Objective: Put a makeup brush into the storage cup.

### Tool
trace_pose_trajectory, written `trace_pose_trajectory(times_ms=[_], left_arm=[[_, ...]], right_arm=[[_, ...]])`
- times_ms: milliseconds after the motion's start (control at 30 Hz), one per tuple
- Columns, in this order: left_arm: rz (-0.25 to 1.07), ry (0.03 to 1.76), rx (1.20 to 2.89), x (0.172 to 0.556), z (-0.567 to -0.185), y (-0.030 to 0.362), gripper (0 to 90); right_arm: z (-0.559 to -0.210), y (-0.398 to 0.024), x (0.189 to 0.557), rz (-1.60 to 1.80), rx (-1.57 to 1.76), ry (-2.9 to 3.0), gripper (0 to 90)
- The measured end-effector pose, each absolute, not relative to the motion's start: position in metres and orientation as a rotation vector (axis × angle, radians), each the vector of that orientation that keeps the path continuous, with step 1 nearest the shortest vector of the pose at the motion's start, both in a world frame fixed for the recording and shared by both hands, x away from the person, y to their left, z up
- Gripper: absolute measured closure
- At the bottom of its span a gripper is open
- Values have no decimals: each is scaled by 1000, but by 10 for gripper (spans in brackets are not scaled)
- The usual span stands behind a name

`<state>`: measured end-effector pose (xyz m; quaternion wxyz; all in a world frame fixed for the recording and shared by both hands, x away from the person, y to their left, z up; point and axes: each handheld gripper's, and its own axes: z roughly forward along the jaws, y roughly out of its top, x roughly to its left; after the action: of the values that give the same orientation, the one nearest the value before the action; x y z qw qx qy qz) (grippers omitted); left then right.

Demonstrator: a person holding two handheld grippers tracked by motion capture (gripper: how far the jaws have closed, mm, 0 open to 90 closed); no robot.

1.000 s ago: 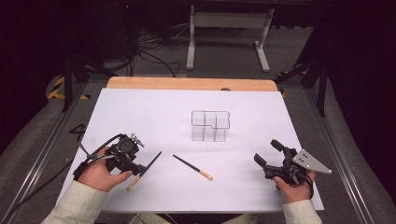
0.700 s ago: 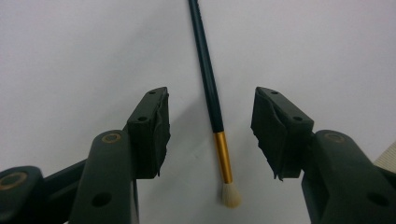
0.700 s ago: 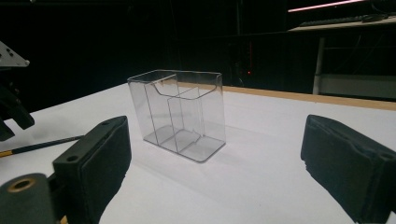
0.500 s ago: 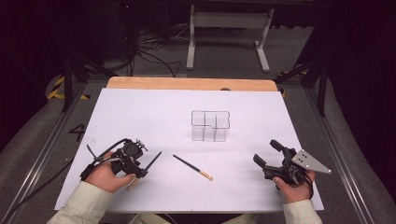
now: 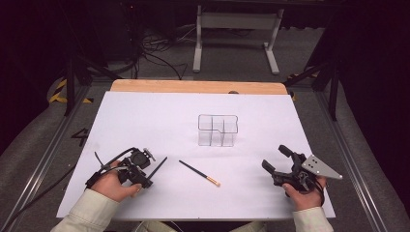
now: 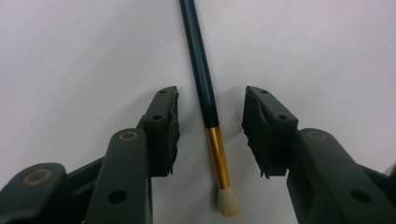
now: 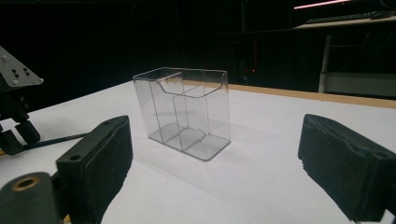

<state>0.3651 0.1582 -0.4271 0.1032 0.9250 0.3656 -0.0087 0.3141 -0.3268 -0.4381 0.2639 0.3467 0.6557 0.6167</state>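
Brush (image 6: 205, 88) lies on sheet (image 5: 159, 121) between left claw (image 6: 210, 123) jaws, which have just been closing but aren't touching yet; grasp imminent; right claw (image 5: 276, 159) rests apart, facing organizer (image 7: 187, 112)

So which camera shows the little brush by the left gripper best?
The left gripper view: the brush lies close up between the open jaws, with its black handle, gold band and pale tip. The high view shows it as a thin dark stick beside the left gripper.

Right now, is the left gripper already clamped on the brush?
No, in the left gripper view the brush lies between the left gripper's pads with gaps on both sides.
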Motion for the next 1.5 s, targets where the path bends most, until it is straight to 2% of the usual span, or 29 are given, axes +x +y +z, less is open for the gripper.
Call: trace_pose_trajectory(times_ms=[333, 500, 967, 1433, 1500], left_arm=[[-5, 1068, 2755, 362, -427, 156, 651], [10, 1072, 2774, 362, -427, 155, 731], [-3, 1115, 2782, 365, -426, 153, 823], [-56, 1062, 2759, 364, -416, 156, 826], [-43, 1037, 2741, 362, -407, 157, 826]], right_arm=[[-438, -327, 313, 1675, 945, 1785, 136], [-439, -326, 314, 1673, 947, 1788, 136], [-438, -326, 314, 1673, 941, 1796, 153], [-433, -323, 314, 1655, 894, 1864, 280], [-431, -322, 313, 1661, 856, 1876, 331]])
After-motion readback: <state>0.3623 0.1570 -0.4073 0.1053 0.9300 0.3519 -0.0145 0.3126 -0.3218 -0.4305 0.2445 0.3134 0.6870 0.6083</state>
